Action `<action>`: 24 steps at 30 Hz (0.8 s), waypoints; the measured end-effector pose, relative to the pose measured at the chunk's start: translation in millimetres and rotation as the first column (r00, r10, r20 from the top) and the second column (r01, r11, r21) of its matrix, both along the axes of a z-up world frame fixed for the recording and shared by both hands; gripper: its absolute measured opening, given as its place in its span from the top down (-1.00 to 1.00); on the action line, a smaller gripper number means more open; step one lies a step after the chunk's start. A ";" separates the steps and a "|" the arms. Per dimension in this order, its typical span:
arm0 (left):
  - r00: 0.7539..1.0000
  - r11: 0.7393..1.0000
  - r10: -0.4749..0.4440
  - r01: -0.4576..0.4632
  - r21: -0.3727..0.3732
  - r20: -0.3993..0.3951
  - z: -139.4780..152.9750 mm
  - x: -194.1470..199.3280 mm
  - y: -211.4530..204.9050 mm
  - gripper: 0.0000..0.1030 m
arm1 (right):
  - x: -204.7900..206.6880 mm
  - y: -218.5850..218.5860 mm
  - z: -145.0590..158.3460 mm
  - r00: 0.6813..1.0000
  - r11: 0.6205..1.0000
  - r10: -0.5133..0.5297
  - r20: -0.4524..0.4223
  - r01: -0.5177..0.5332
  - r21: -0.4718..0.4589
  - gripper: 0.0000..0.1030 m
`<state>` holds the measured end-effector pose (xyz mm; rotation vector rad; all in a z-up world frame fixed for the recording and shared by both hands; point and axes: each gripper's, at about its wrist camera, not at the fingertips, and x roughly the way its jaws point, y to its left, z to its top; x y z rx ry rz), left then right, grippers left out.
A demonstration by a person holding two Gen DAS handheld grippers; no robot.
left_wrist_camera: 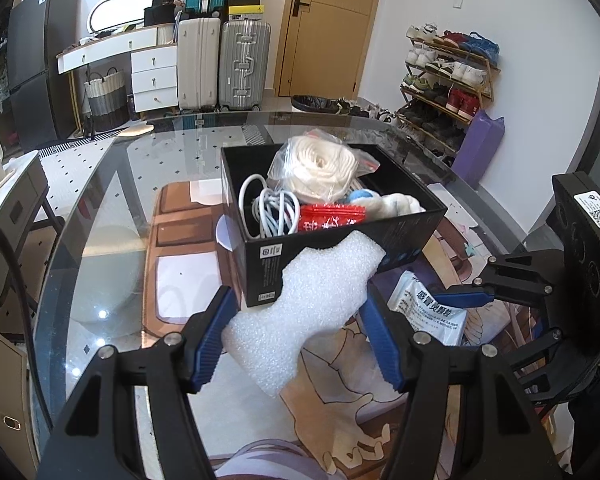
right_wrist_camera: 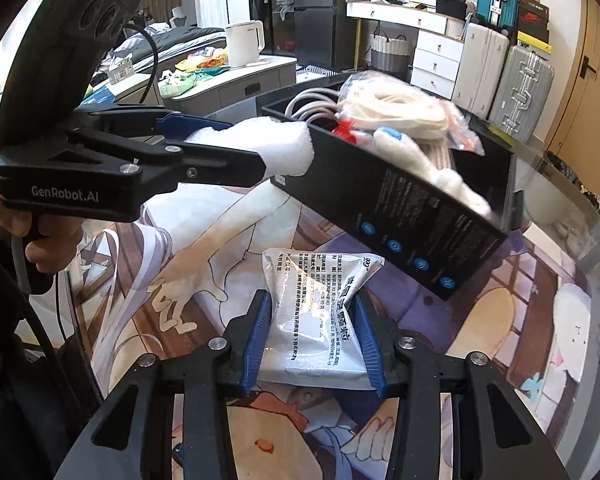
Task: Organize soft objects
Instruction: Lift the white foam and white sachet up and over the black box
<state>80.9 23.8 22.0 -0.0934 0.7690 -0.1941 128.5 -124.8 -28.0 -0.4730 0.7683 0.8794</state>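
A black box point(left_wrist_camera: 268, 256) stands on the table and holds a bagged coil of white rope point(left_wrist_camera: 320, 168), a white cable point(left_wrist_camera: 266, 210), a red packet point(left_wrist_camera: 330, 218) and a white plush point(left_wrist_camera: 400, 202). My left gripper point(left_wrist_camera: 296, 328) is shut on a white foam piece point(left_wrist_camera: 316, 300) in front of the box's near wall. It also shows in the right wrist view point(right_wrist_camera: 260, 152). My right gripper point(right_wrist_camera: 311, 328) is shut on a white printed pouch point(right_wrist_camera: 320, 300) that lies on the mat. The pouch also shows in the left wrist view point(left_wrist_camera: 428, 308).
A printed cartoon mat point(right_wrist_camera: 180, 264) covers the glass table point(left_wrist_camera: 100, 220). Suitcases point(left_wrist_camera: 224, 68), white drawers point(left_wrist_camera: 152, 68) and a shoe rack point(left_wrist_camera: 448, 76) stand beyond the table. A white kettle point(right_wrist_camera: 244, 42) sits on a grey cabinet.
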 end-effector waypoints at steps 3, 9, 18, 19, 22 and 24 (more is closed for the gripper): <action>1.000 1.000 0.003 -0.003 0.002 0.012 4.9 -1.4 0.6 -0.23 | -3.6 -4.6 7.7 1.000 1.000 -0.011 0.018 0.011 0.012 0.18; 0.999 1.000 0.008 -0.008 0.006 0.038 15.6 -3.9 1.5 -0.23 | -9.4 -14.1 24.6 0.998 0.999 -0.035 0.053 0.033 0.040 0.18; 0.998 1.000 0.020 -0.021 0.013 0.062 24.8 -5.2 4.2 -0.23 | -4.2 -24.4 51.0 0.993 0.994 -0.074 0.091 0.066 0.090 0.18; 0.998 1.000 0.021 -0.022 0.015 0.065 26.1 -4.6 4.4 -0.23 | -2.7 -24.8 54.0 0.992 0.993 -0.079 0.094 0.070 0.098 0.18; 0.997 1.000 0.027 -0.028 0.015 0.076 30.0 -4.2 5.9 -0.23 | -0.2 -27.6 62.1 0.990 0.989 -0.095 0.102 0.082 0.123 0.18; 0.996 0.999 0.028 -0.030 0.018 0.082 32.4 -3.6 6.0 -0.23 | 1.9 -29.7 66.4 0.989 0.986 -0.104 0.103 0.090 0.139 0.18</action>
